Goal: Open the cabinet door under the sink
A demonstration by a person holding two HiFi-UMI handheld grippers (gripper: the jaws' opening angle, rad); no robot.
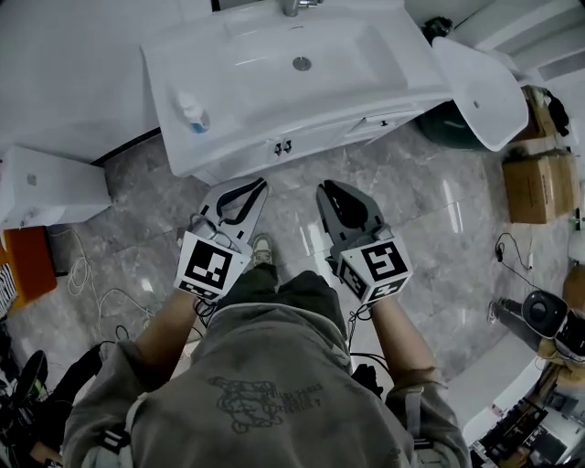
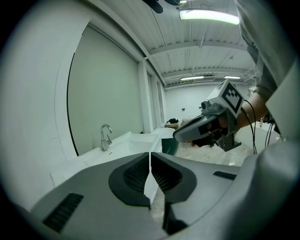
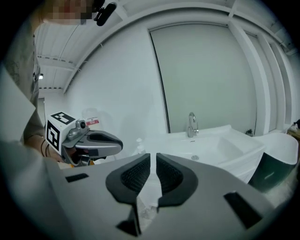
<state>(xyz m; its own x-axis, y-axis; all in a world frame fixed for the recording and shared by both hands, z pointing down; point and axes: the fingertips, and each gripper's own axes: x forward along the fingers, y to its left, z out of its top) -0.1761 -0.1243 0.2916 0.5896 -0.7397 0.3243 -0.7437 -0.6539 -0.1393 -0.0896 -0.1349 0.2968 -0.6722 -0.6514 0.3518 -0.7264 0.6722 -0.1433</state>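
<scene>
Left hand-held gripper (image 1: pixel 256 188) and right hand-held gripper (image 1: pixel 326 190), both clenched empty, face one sink (image 1: pixel 256 46).

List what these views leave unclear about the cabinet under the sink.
- Cabinet doors: head view looks steeply down; only a thin strip shows.
- Door handles: too small to tell their shape.
- Faucet: cut by the head view's top edge.
- Gripper views: left gripper and right gripper themselves cover most of the cabinet front.
</scene>
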